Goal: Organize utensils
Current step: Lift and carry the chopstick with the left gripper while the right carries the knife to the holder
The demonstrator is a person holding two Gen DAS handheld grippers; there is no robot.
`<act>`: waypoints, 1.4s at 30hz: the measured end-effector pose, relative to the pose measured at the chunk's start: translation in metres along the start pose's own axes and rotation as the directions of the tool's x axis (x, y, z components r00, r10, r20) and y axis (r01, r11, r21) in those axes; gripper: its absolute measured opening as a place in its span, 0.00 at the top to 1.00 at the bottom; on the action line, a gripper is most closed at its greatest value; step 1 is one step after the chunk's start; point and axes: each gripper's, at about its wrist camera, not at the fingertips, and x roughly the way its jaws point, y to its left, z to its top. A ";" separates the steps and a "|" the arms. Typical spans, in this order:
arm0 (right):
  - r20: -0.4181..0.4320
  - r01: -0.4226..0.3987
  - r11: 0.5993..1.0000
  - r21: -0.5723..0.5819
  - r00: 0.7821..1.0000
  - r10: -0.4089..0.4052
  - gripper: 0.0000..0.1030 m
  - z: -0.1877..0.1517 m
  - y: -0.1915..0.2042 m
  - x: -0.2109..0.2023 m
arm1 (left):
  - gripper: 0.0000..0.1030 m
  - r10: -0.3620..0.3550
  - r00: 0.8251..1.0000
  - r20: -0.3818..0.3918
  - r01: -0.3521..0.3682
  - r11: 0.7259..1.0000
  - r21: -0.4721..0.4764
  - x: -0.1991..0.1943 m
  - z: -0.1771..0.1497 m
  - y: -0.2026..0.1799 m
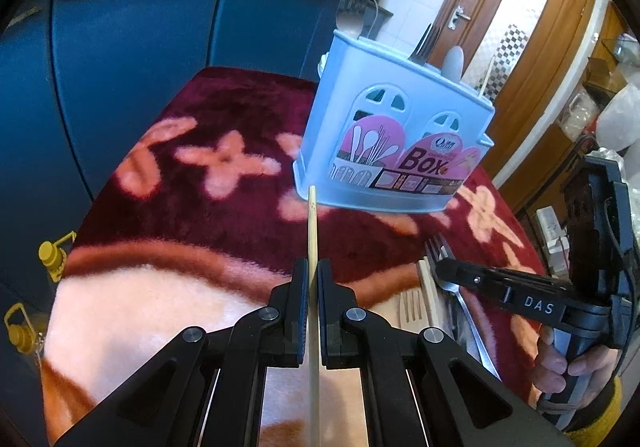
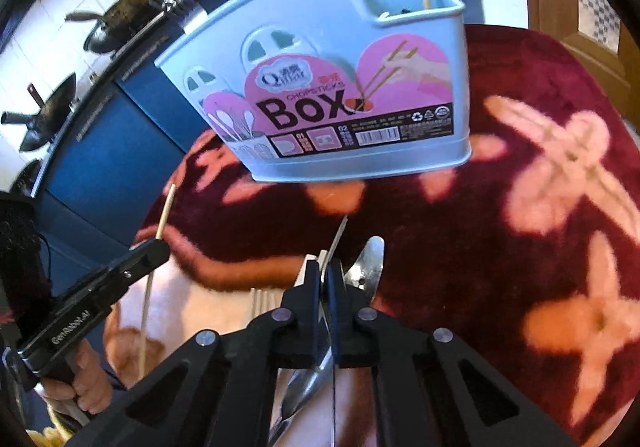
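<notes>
Left wrist view: the left gripper (image 1: 313,279) is clamped on a chopstick (image 1: 311,223), and the right gripper (image 2: 323,279) is clamped on a thin metal utensil (image 2: 335,243) low over the desk (image 2: 520,247). Next, I judge, each must be lifted and dropped into the blue box (image 2: 332,87), which already holds a chopstick, dark handles and a grey utensil.
</notes>
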 end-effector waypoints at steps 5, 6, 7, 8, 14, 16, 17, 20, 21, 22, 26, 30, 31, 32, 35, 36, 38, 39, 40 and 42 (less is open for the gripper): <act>0.038 -0.026 0.999 0.039 0.999 0.024 0.95 -0.006 -0.006 -0.020 | 0.96 -0.002 1.000 0.011 0.002 1.000 0.010 -0.004 0.002 -0.003; 0.046 -0.029 0.999 0.045 0.999 0.027 0.95 -0.007 -0.008 -0.024 | 0.96 -0.005 1.000 0.013 0.005 1.000 0.011 -0.005 0.002 -0.004; 0.055 -0.033 0.998 0.051 0.998 0.030 0.95 -0.008 -0.009 -0.028 | 0.96 -0.008 1.000 0.015 0.008 1.000 0.012 -0.006 0.002 -0.004; 0.062 -0.036 0.998 0.056 0.998 0.033 0.95 -0.008 -0.010 -0.031 | 0.96 -0.011 1.000 0.016 0.011 1.000 0.012 -0.006 0.002 -0.005; 0.124 -0.061 0.995 0.073 0.991 0.051 0.95 -0.011 -0.014 -0.052 | 0.96 -0.043 0.999 0.018 0.042 0.999 0.023 -0.006 0.005 -0.014; 0.148 -0.071 0.995 0.067 0.987 0.060 0.95 -0.012 -0.011 -0.059 | 0.96 -0.049 0.999 0.024 0.048 0.998 0.031 -0.009 0.006 -0.019; 0.158 -0.076 0.995 0.065 0.985 0.065 0.96 -0.012 -0.013 -0.063 | 0.96 -0.055 0.998 0.030 0.054 0.998 0.034 -0.011 0.007 -0.021; 0.201 -0.090 0.995 0.050 0.976 0.079 0.96 -0.011 -0.008 -0.074 | 0.96 -0.073 0.996 0.057 0.071 0.997 0.036 -0.018 0.012 -0.025; 0.215 -0.092 0.995 0.044 0.973 0.081 0.96 -0.011 -0.006 -0.077 | 0.96 -0.079 0.995 0.068 0.076 0.996 0.037 -0.020 0.014 -0.027; 0.235 -0.094 0.995 0.037 0.968 0.083 0.96 -0.011 -0.004 -0.081 | 0.96 -0.083 0.994 0.077 0.080 0.996 0.038 -0.022 0.016 -0.029; 0.306 -0.098 0.995 0.014 0.948 0.089 0.96 -0.008 0.002 -0.098 | 0.96 -0.090 0.988 0.128 0.084 0.995 0.047 -0.032 0.026 -0.036; 0.369 -0.111 0.994 0.002 0.924 0.103 0.96 -0.004 0.005 -0.112 | 0.96 -0.086 0.982 0.171 0.077 0.995 0.056 -0.039 0.036 -0.041; 0.385 -0.113 0.994 0.002 0.917 0.103 0.97 -0.002 0.006 -0.116 | 0.96 -0.082 0.980 0.181 0.072 0.996 0.060 -0.041 0.039 -0.042; 0.394 -0.113 0.994 0.001 0.913 0.104 0.97 -0.002 0.006 -0.117 | 0.96 -0.077 0.978 0.193 0.066 0.996 0.065 -0.042 0.043 -0.043; 0.422 -0.109 0.994 -0.003 0.901 0.100 0.97 0.002 0.007 -0.123 | 0.96 -0.070 0.973 0.221 0.055 0.996 0.077 -0.047 0.052 -0.046; 0.429 -0.108 0.994 -0.004 0.898 0.099 0.97 0.004 0.007 -0.124 | 0.96 -0.069 0.970 0.233 0.051 0.995 0.082 -0.050 0.055 -0.048; 0.440 -0.110 0.994 -0.005 0.892 0.101 0.97 0.007 0.007 -0.127 | 0.96 -0.057 0.964 0.259 0.034 0.995 0.093 -0.053 0.061 -0.051; 0.445 -0.110 0.994 -0.005 0.890 0.101 0.97 0.009 0.007 -0.128 | 0.96 -0.050 0.960 0.275 0.023 0.995 0.099 -0.055 0.065 -0.053; 0.450 -0.110 0.994 -0.005 0.887 0.101 0.97 0.011 0.007 -0.129 | 0.96 -0.046 0.957 0.286 0.017 0.995 0.103 -0.057 0.068 -0.054; 0.457 -0.107 0.994 -0.008 0.884 0.099 0.97 0.014 0.007 -0.131 | 0.96 -0.039 0.949 0.311 0.005 0.994 0.110 -0.061 0.075 -0.056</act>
